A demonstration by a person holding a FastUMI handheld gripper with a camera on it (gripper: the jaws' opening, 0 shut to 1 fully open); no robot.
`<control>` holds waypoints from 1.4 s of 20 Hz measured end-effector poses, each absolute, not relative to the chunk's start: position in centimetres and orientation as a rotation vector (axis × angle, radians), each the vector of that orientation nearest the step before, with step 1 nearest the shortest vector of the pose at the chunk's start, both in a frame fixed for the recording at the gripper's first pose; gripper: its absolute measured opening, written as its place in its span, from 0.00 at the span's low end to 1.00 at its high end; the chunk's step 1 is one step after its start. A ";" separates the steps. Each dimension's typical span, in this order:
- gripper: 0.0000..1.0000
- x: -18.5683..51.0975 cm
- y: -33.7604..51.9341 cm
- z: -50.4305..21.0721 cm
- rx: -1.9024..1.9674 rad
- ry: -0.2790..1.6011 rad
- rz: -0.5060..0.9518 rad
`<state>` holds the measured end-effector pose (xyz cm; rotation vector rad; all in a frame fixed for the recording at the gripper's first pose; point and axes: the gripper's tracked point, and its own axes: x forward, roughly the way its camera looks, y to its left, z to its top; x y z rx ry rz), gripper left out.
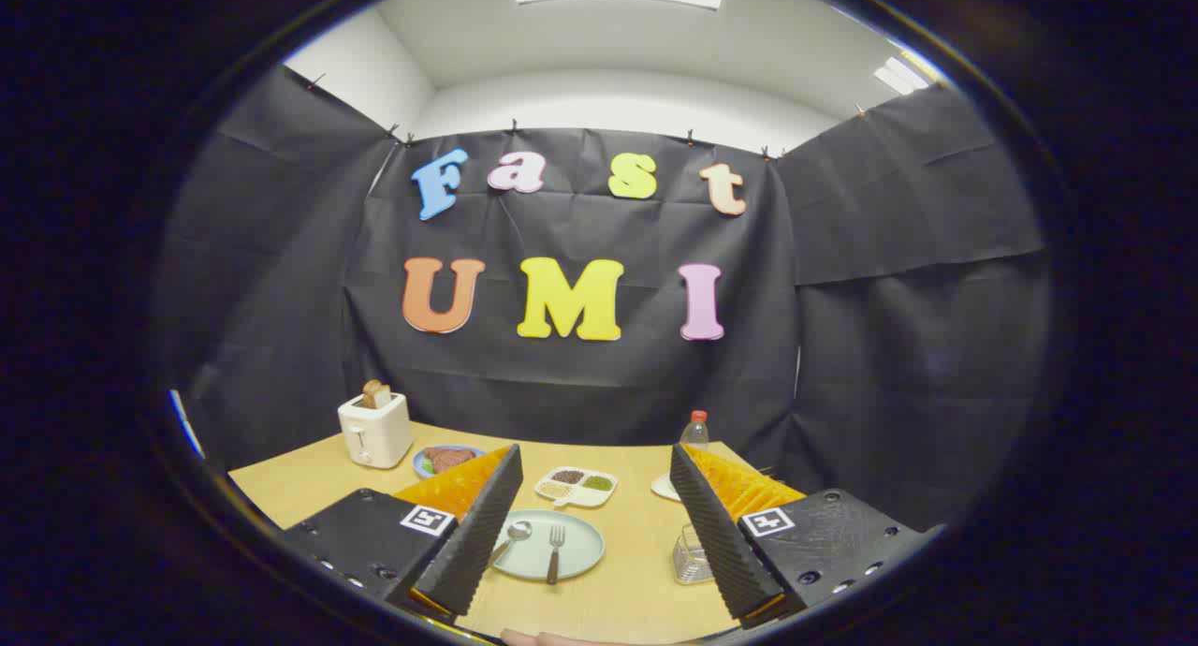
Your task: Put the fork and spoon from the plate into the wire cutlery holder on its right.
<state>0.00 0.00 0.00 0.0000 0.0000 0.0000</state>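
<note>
A pale green plate (580, 554) lies on the wooden table between my two fingers, nearer the left one. On it a spoon (513, 536) lies to the left and a fork (555, 551) to its right, handles toward me. The wire cutlery holder (691, 557) stands to the plate's right, partly hidden behind my right finger (716, 534). My gripper (590, 534) is open, held above and short of the plate, with nothing between its fingers.
Beyond the plate sits a white divided dish (576, 486) of seeds. A white toaster (374, 429) with bread stands far left, a blue plate (449, 459) with meat beside it. A bottle (694, 430) stands at the back right.
</note>
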 end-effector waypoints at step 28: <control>0.96 10.8 3.7 -10.1 -0.007 0.343 0.042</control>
